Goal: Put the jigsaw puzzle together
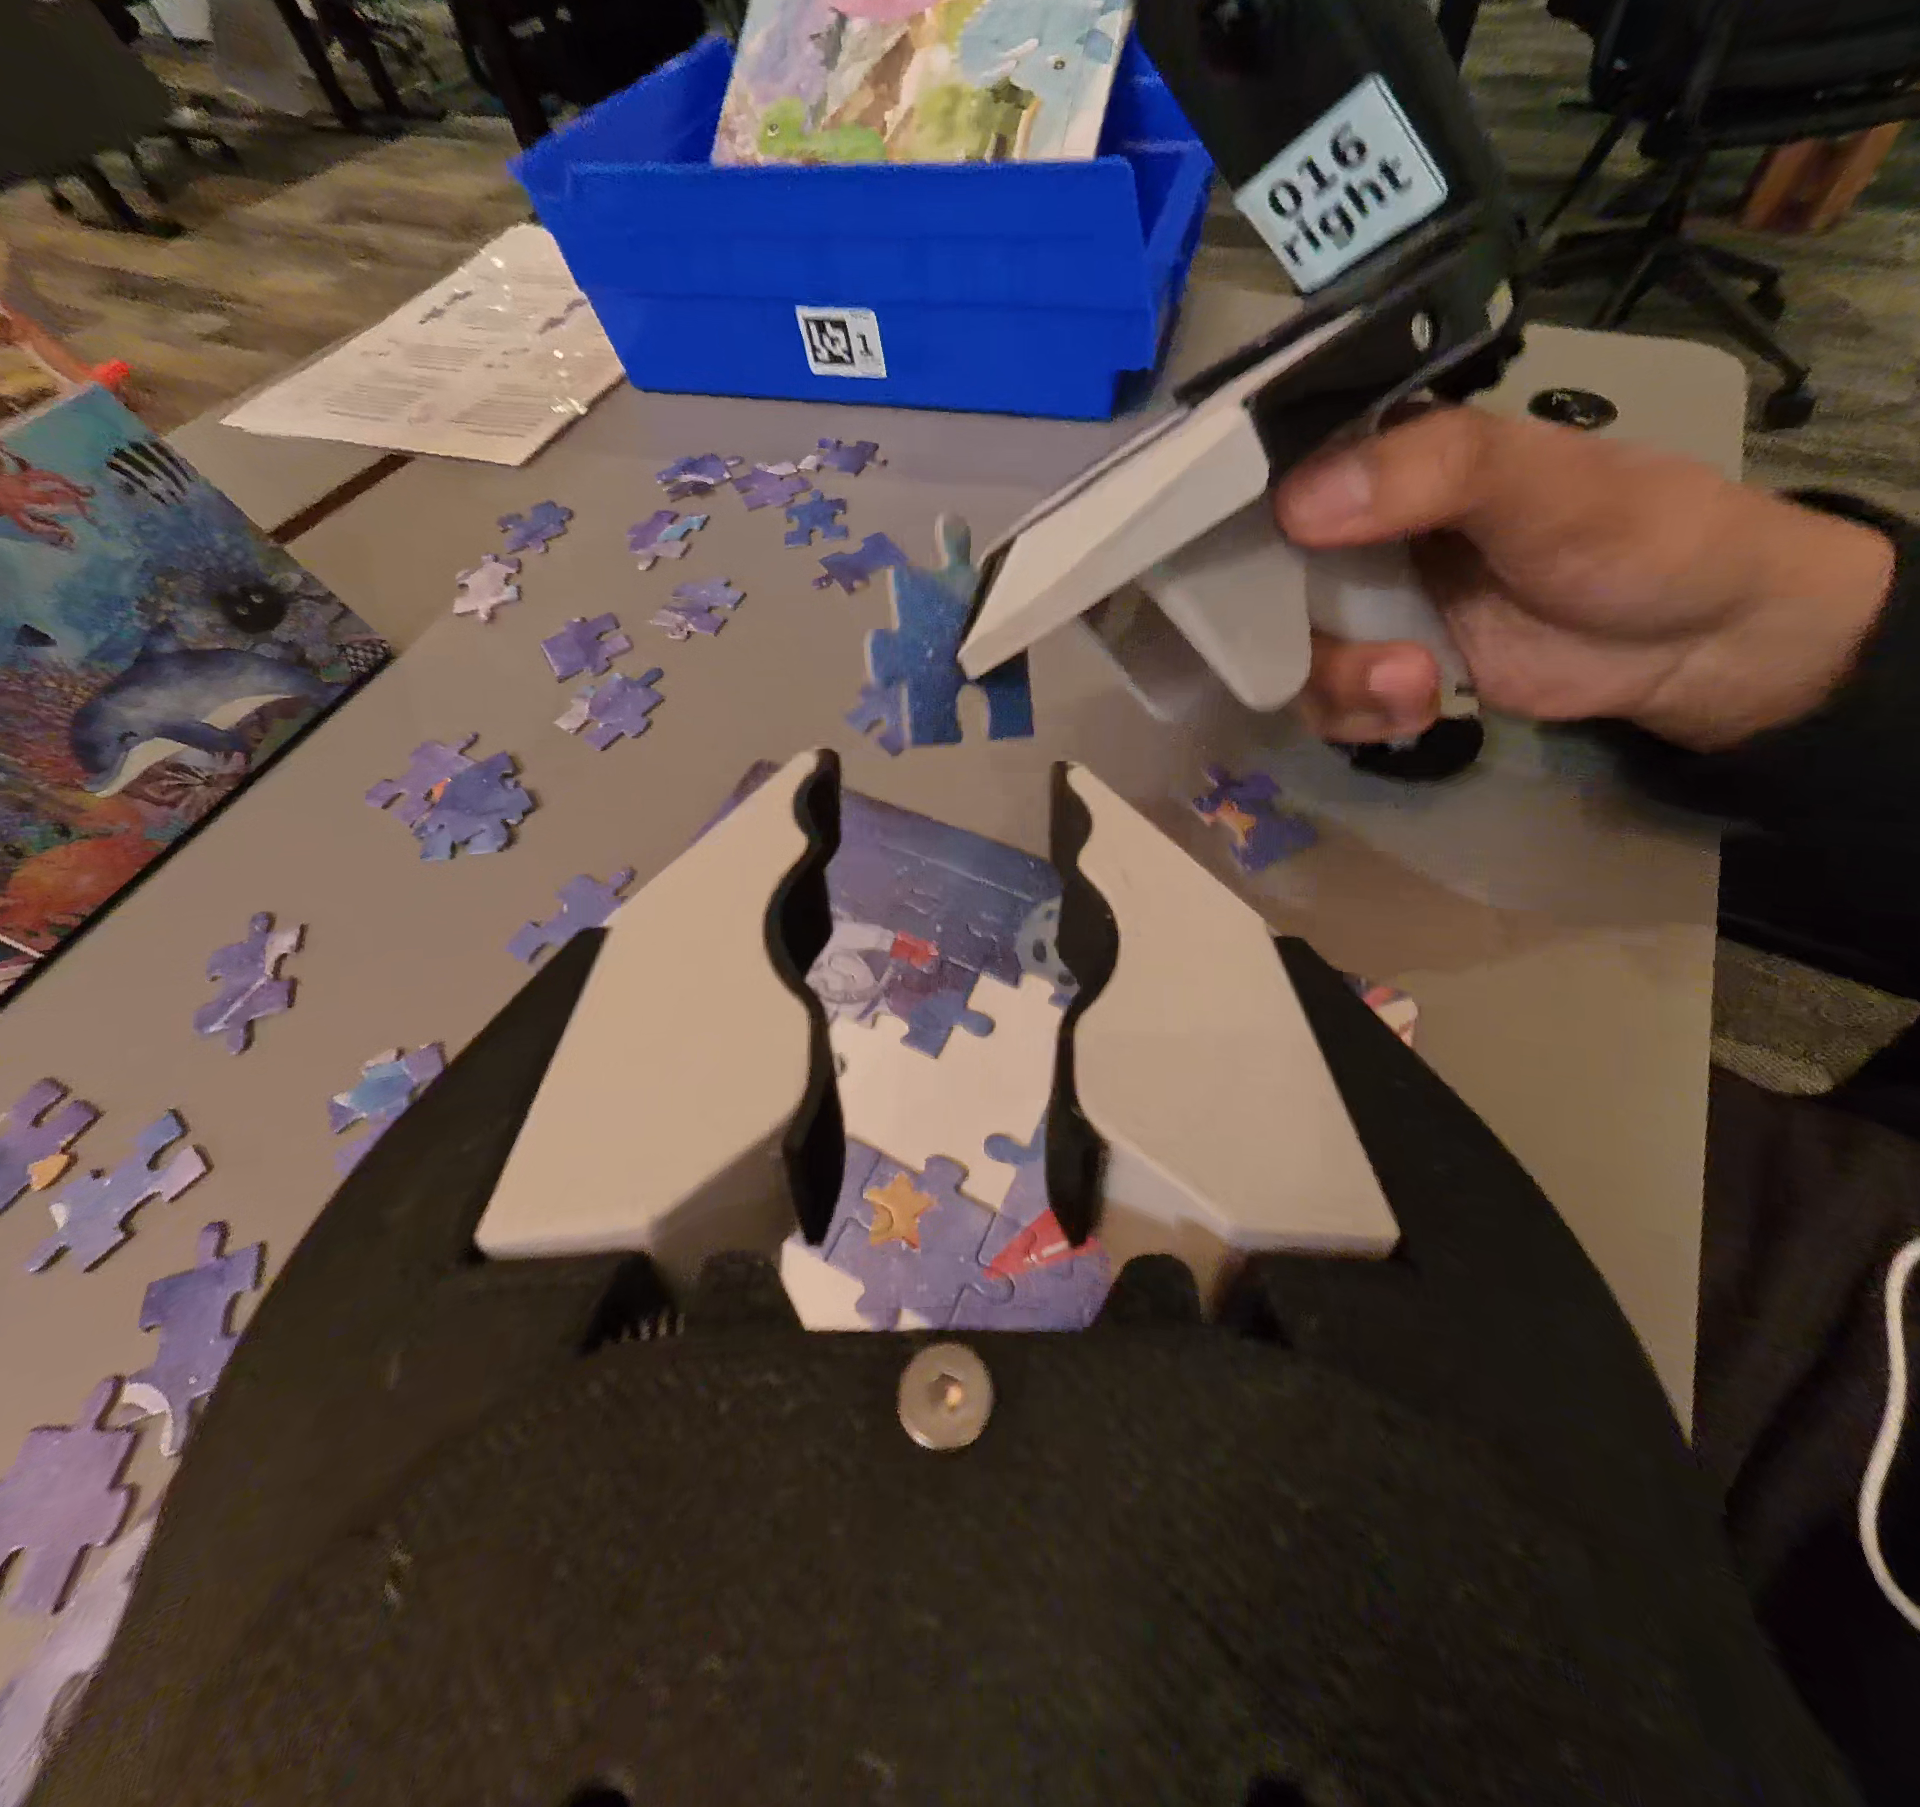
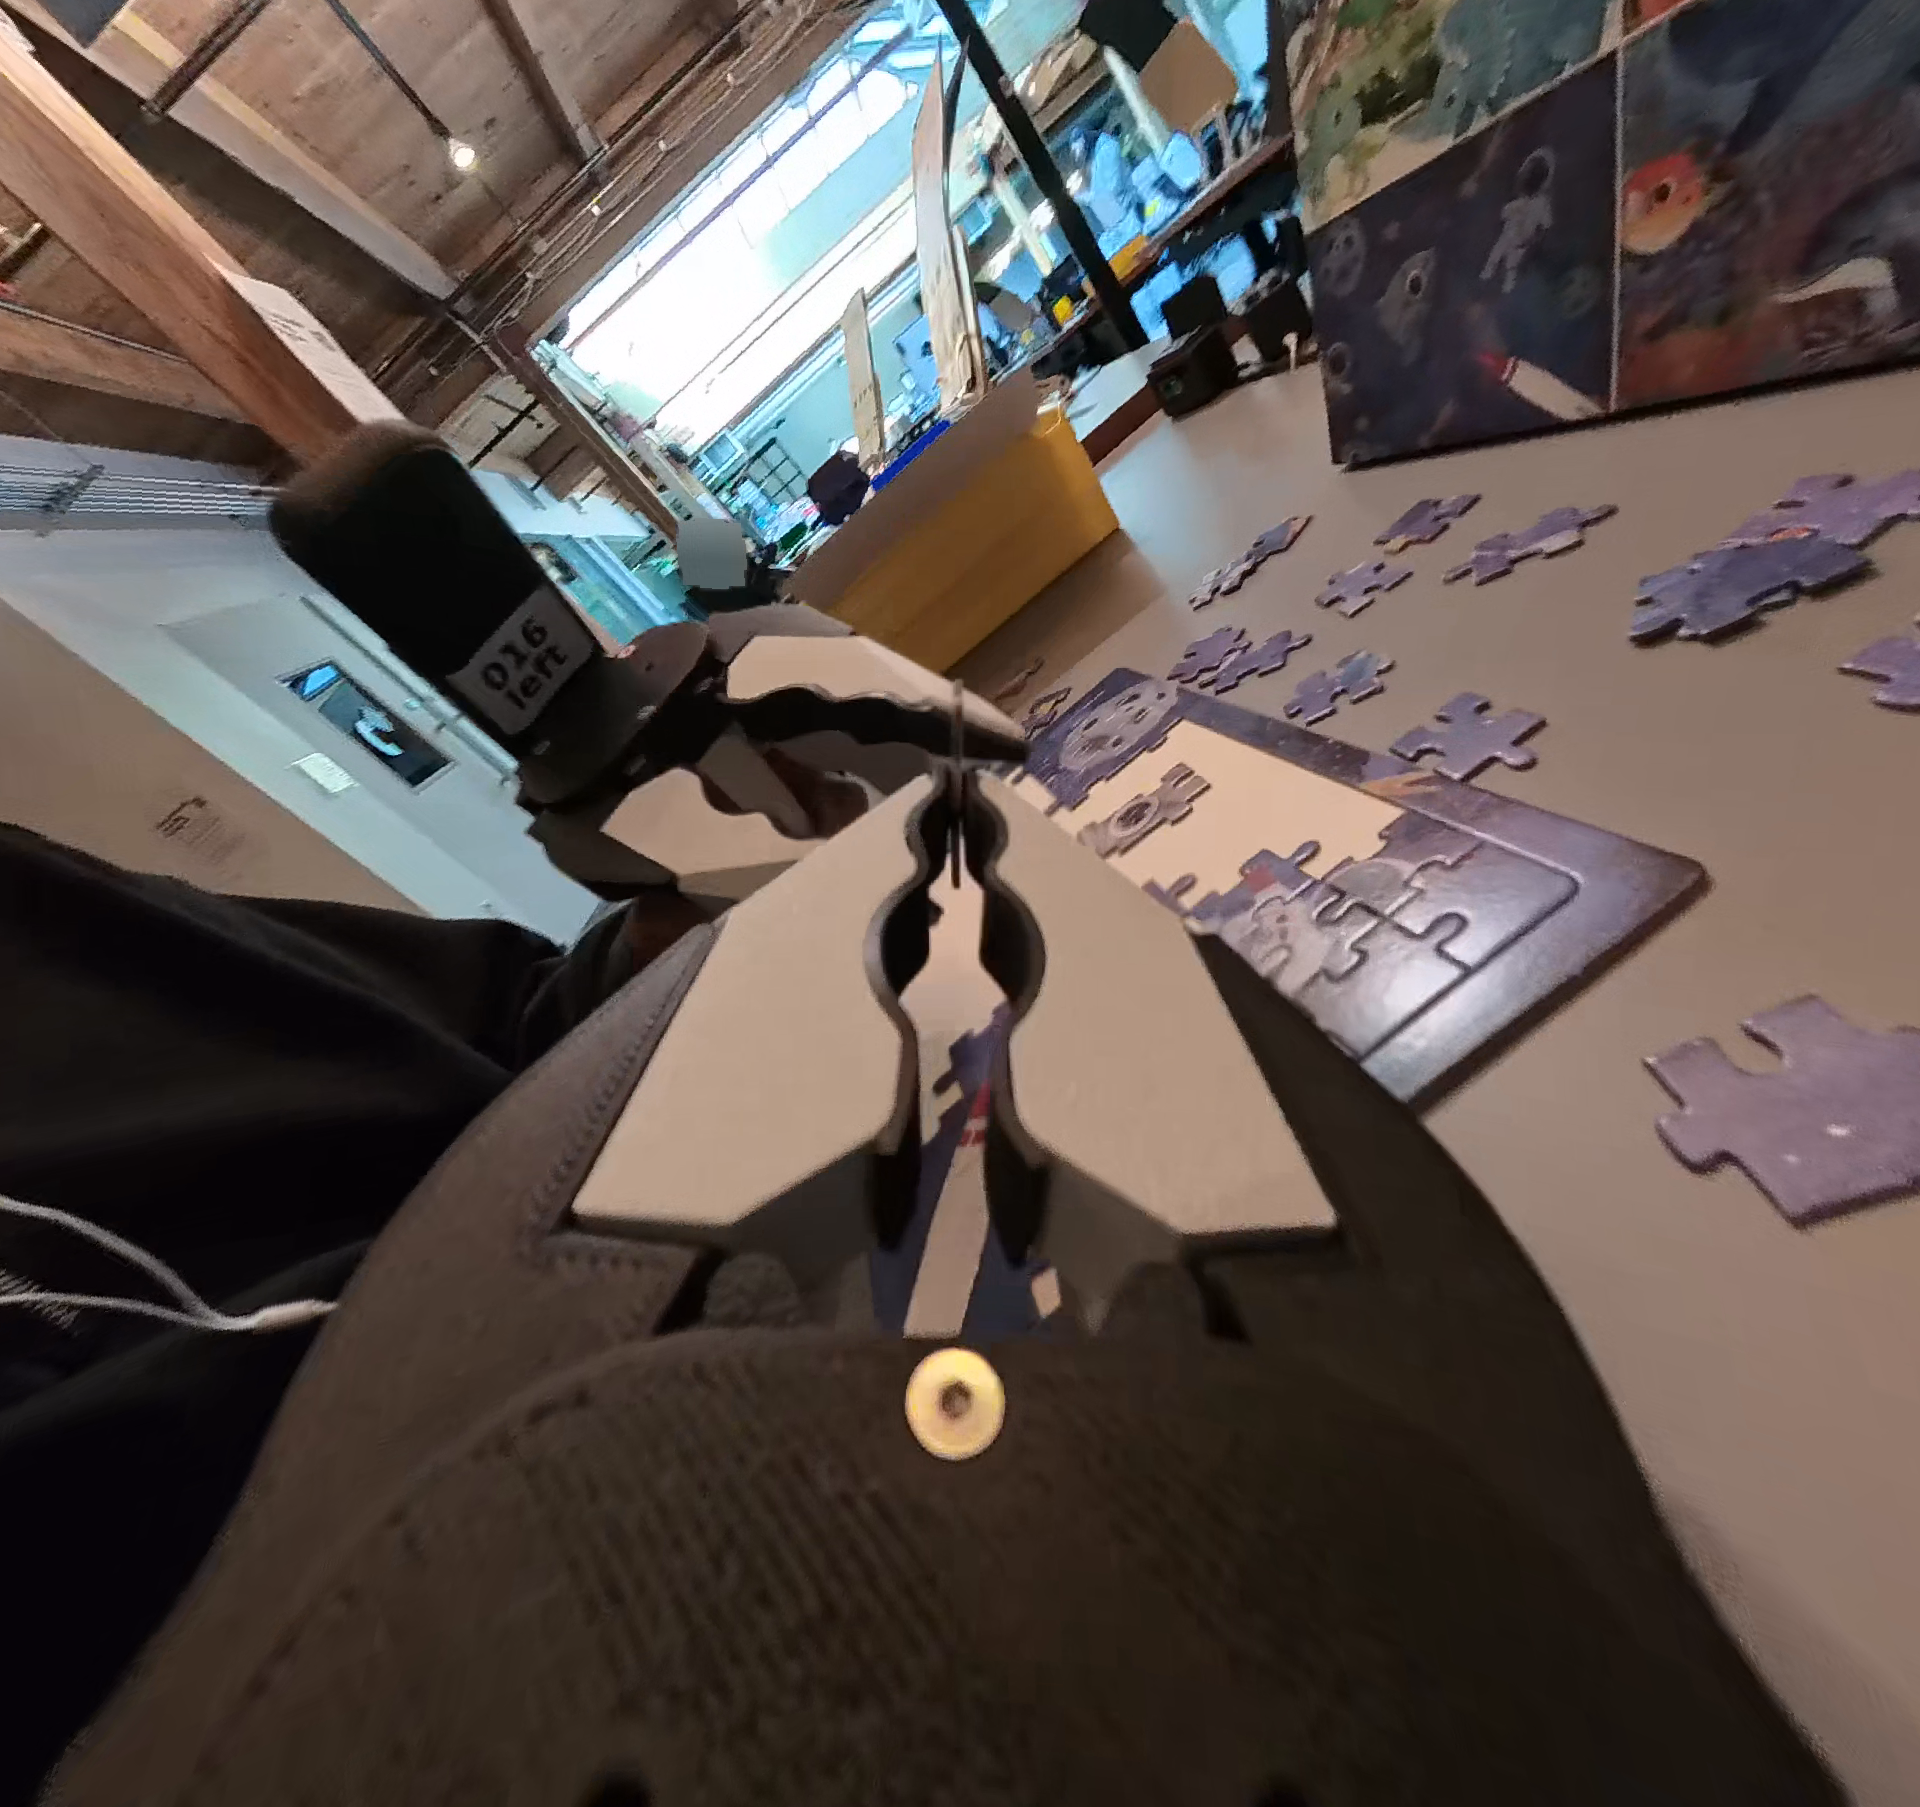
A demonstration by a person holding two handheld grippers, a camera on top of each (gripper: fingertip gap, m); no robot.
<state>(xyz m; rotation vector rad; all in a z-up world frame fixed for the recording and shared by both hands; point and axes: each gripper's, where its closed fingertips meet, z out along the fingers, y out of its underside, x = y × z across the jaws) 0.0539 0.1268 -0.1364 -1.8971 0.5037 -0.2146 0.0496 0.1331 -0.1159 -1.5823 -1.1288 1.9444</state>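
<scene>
Pinching flat blue puzzle piece edgewise (cardboard, knobbed): right gripper; left gripper fingers parted, bare.

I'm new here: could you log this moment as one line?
left gripper: open over puzzle board | right gripper: shut on blue piece, lifted | loose pieces: on table

Wooden beam ceiling, bright windows, grey carpet, office chairs

left tool hides much of puzzle board
</scene>
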